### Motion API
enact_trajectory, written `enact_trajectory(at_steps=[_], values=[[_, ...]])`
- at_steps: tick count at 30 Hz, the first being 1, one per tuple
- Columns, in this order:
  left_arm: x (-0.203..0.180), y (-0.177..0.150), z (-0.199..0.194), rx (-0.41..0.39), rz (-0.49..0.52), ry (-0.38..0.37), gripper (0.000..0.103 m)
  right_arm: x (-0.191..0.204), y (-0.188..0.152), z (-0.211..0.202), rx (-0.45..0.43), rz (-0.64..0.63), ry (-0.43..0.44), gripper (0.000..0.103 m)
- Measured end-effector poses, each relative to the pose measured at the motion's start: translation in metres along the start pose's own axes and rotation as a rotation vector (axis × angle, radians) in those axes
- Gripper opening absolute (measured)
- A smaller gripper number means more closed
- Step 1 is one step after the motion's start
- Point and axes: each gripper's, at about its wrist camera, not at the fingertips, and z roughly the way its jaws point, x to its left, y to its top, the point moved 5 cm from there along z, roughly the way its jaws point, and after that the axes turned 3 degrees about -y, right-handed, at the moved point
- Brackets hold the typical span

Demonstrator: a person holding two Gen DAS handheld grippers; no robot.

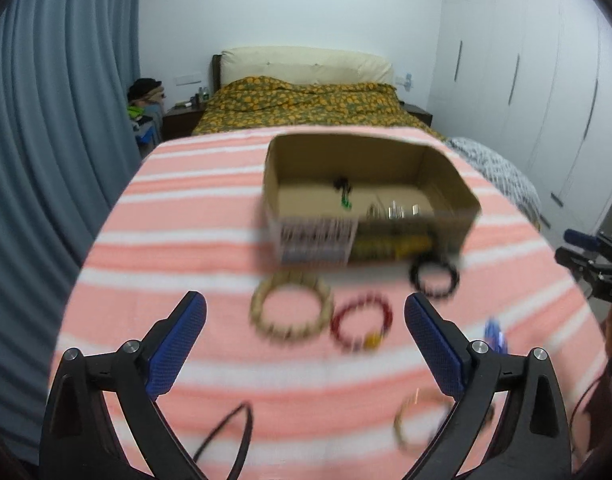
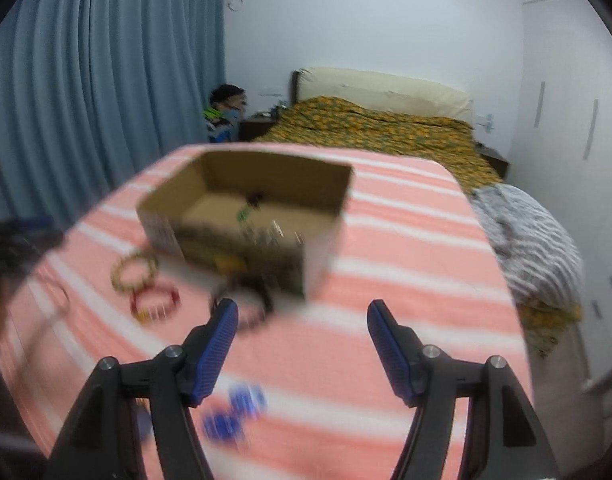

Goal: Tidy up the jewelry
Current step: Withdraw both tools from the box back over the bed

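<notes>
Pink-and-white striped cloth (image 1: 186, 240) covers the table where your jewelry lies. Your left gripper (image 1: 306, 312) hangs with its blue-padded jaws spread wide and nothing between them; below the gap lie a cream beaded bracelet (image 1: 291, 308) and, just beside it, a red beaded bracelet (image 1: 361, 324). A black beaded bracelet (image 1: 434, 278) lies against the front wall of the open brown cardboard box (image 1: 446, 184), which holds a few small pieces too blurred to name. A thin gold bangle (image 1: 418, 424) lies near your left gripper's right finger. Your right gripper (image 2: 302, 320) is also parted and empty, with blurred blue beads (image 2: 234, 408) beneath it.
</notes>
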Motion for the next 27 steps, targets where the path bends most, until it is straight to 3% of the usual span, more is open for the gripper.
enact_trajectory(at_steps=[5,11,15,27], values=[[-0.005,-0.053,-0.032,0.050,0.093,0.052,0.103,-0.002,-0.078,-0.034,0.080,0.014,-0.063,0.069],[-0.014,-0.120,0.000,0.141,0.059,0.034,0.102,0.016,-0.136,-0.026,0.173,0.031,-0.060,0.069],[-0.011,-0.147,0.018,0.164,-0.031,0.035,0.102,0.020,-0.152,-0.013,0.192,0.069,-0.057,0.069],[-0.008,-0.151,0.028,0.195,-0.030,0.085,0.103,0.026,-0.157,-0.007,0.122,0.078,-0.077,0.076]])
